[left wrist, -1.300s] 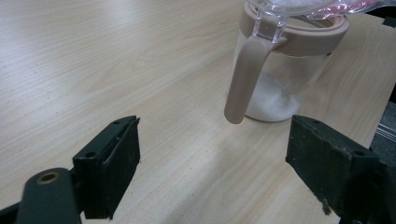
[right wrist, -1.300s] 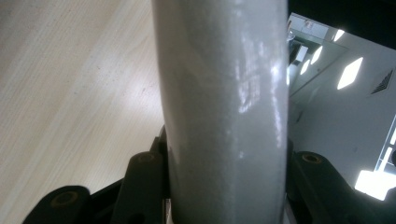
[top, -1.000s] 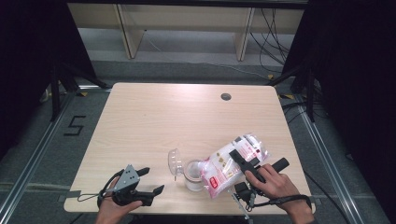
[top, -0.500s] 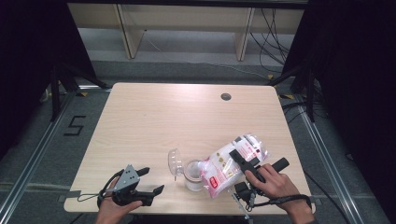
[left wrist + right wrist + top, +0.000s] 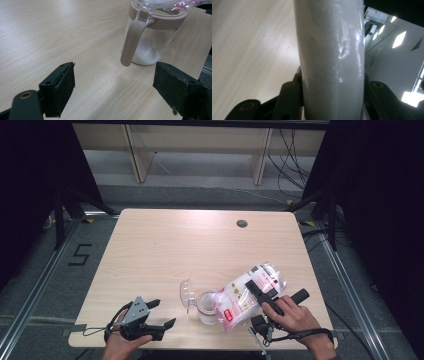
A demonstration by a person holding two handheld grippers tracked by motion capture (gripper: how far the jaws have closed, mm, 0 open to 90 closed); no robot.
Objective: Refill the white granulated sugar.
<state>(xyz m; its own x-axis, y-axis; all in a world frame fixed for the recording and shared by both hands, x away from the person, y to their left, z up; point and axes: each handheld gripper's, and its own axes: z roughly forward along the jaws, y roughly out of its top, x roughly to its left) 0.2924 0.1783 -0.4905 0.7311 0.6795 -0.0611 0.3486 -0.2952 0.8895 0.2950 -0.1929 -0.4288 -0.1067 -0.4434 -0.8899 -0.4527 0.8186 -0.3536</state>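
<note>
The jar (image 5: pixel 206 307) stands upright on the table (image 5: pixel 200 245), near its front edge, and serves as the reference. It is clear glass with a beige collar and a beige handle, and holds a shallow layer of white grains at the bottom. Its clear lid (image 5: pixel 187 293) is tipped open to the left of the mouth. The bag (image 5: pixel 247 295) lies tilted, its lower end at the jar's mouth, its body rising to the right. The right gripper (image 5: pixel 257 292) is clamped on the bag, right of the jar. The left gripper (image 5: pixel 162 315) rests left of the jar, well apart, jaws spread with nothing between them.
</note>
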